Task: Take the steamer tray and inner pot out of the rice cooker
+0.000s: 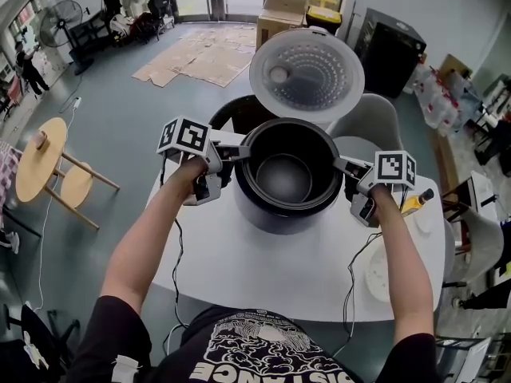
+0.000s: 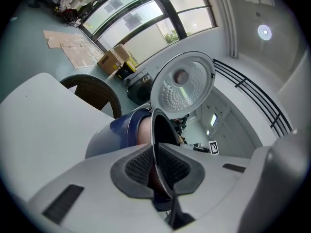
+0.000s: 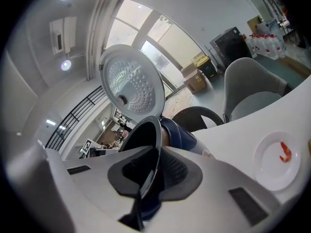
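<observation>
Squarely on the counter [image 1: 271, 274], a rice cooker [image 1: 275, 214], lid [image 1: 307, 74] swung up behind. Seated inside it, upright, mouth to the ceiling, long axis vertical: the inner pot [image 1: 283, 178]. Pinched by its thin rim at the cooker's left side in the left gripper [image 1: 239, 152] and at the cooker's right side in the right gripper [image 1: 342, 166], pads pressing inside and out. Right of the cooker, a plate [image 3: 274, 161] holding one small red morsel [image 3: 285, 152].
</observation>
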{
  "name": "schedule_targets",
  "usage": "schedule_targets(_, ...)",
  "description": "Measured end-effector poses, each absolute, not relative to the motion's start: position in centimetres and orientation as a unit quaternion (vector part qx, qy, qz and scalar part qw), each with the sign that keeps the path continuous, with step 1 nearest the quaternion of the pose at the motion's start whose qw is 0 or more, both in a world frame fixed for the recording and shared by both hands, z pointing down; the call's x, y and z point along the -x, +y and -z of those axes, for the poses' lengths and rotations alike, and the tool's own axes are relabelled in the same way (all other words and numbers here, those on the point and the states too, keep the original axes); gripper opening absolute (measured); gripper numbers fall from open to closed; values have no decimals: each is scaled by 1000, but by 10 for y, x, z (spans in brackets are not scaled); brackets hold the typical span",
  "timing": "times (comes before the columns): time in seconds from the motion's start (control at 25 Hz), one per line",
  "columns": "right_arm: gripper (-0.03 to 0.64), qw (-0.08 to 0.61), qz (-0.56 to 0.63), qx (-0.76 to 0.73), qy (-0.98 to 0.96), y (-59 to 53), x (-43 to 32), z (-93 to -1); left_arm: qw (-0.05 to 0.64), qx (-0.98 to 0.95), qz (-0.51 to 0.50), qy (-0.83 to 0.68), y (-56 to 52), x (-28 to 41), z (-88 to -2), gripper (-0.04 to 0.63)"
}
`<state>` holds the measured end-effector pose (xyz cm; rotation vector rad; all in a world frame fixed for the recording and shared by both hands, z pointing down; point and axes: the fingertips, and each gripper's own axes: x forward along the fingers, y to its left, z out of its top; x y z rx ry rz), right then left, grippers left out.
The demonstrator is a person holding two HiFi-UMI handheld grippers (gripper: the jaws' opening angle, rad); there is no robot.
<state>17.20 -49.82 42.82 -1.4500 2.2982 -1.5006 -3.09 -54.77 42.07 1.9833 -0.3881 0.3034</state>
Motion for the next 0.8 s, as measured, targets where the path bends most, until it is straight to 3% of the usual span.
schedule_targets(0.4,55,35,438,471,765,-488,-162,-390,477,-845,-66,-232,-546,43,-391,38)
schedule_targets(0.8,52,63,354,454,815,-446,-145,-299,371,-883,-2,-288,-491,65,-295,38)
